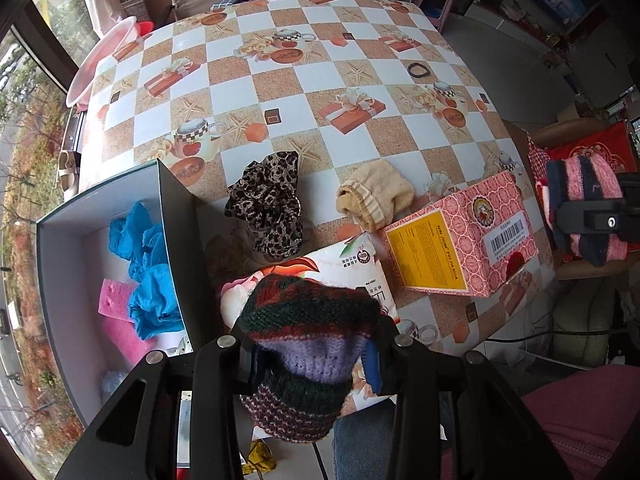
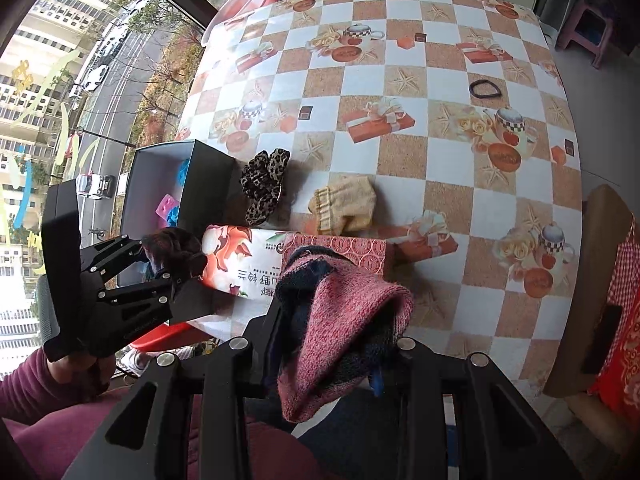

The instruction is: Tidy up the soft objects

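Note:
My left gripper [image 1: 312, 356] is shut on a striped knit sock [image 1: 308, 340] of dark green, red and purple, held over the table's near edge; it also shows in the right wrist view [image 2: 172, 252]. My right gripper [image 2: 340, 332] is shut on a pink and navy knit sock [image 2: 348, 312], seen in the left wrist view [image 1: 588, 208] off the table's right side. A leopard-print scrunchie [image 1: 268, 204] and a cream sock [image 1: 376, 194] lie on the table. An open dark box [image 1: 176, 216] at the left holds blue cloth [image 1: 148, 268] and a pink sponge [image 1: 116, 300].
A floral tissue pack [image 1: 340, 260] and a pink patterned carton [image 1: 464, 236] lie at the near edge of the checked table [image 1: 320, 80]. A black hair tie [image 1: 419, 70] lies far right. A pink basin [image 1: 100, 60] sits at the far left corner. A chair with a red cushion [image 2: 616, 320] stands right.

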Available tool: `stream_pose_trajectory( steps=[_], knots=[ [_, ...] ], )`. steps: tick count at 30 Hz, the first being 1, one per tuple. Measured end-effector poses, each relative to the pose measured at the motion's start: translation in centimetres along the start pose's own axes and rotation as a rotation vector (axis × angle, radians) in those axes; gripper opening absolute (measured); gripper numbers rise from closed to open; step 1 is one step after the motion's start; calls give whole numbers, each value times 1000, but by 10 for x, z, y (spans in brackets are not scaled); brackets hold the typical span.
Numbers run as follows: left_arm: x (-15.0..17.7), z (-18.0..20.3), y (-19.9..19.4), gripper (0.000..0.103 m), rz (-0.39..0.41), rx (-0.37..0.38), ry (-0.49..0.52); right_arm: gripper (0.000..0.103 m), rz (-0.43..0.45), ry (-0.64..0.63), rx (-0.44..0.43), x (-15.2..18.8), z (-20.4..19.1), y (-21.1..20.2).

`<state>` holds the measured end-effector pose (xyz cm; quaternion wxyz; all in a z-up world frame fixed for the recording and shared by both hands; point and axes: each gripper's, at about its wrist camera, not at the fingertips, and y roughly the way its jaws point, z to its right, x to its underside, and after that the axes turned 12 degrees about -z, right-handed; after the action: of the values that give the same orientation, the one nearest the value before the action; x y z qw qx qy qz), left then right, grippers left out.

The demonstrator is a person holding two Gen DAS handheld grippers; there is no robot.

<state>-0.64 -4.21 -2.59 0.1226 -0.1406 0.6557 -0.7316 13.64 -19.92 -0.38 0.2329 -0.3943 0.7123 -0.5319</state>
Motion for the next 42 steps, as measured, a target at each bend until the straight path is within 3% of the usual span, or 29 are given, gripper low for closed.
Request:
stream_pose_trajectory(
  steps=[9, 18, 33, 42],
  knots=[
    [14, -14, 4, 41, -3, 12, -15, 35, -87, -33, 1, 13, -20, 27],
    [30, -39, 3, 41, 12, 32, -101, 35, -148, -174, 19, 7, -66, 46],
    [65, -115, -12, 41, 106, 11, -376, 35, -162, -400, 72, -29, -155, 61],
    [96, -164, -10, 41, 118, -3, -548, 35, -168, -500, 61, -44, -206, 74]
  ],
)
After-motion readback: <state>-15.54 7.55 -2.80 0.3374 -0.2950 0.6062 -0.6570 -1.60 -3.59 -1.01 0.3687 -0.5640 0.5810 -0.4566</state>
